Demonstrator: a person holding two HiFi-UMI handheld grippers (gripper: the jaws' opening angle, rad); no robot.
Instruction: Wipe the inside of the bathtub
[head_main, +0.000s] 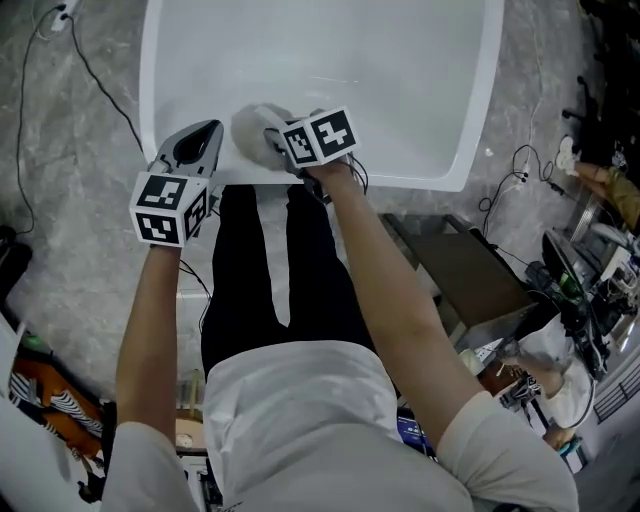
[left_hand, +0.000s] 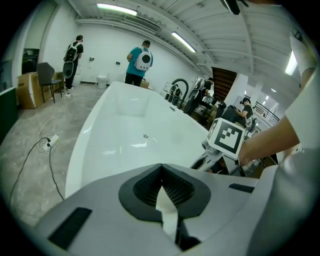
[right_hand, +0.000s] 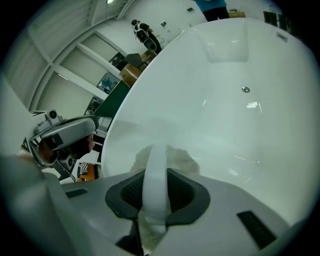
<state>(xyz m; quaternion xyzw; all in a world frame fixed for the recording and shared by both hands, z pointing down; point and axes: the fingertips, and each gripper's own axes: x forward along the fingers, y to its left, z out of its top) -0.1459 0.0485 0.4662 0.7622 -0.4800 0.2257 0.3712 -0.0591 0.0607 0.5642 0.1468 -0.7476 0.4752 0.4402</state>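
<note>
The white bathtub (head_main: 480, 120) lies ahead of me, seen from its near end. My right gripper (head_main: 285, 150) reaches just inside the near wall, shut on the white strap (right_hand: 156, 175) of a fluffy grey wiping pad (head_main: 256, 128) that rests against the tub's inner surface (right_hand: 225, 125). The pad (right_hand: 186, 161) bulges out beyond the jaws. My left gripper (head_main: 195, 148) hovers at the near rim, to the left of the pad, with jaws together. A thin white sliver (left_hand: 166, 207) shows between its pads; what it is I cannot tell. The drain (right_hand: 245, 89) sits farther along the tub floor.
Black cables (head_main: 100, 80) and a power strip (head_main: 65, 12) lie on the grey floor left of the tub. Equipment and boxes (head_main: 570, 280) crowd the right side. Several people (left_hand: 138, 62) stand far beyond the tub's other end.
</note>
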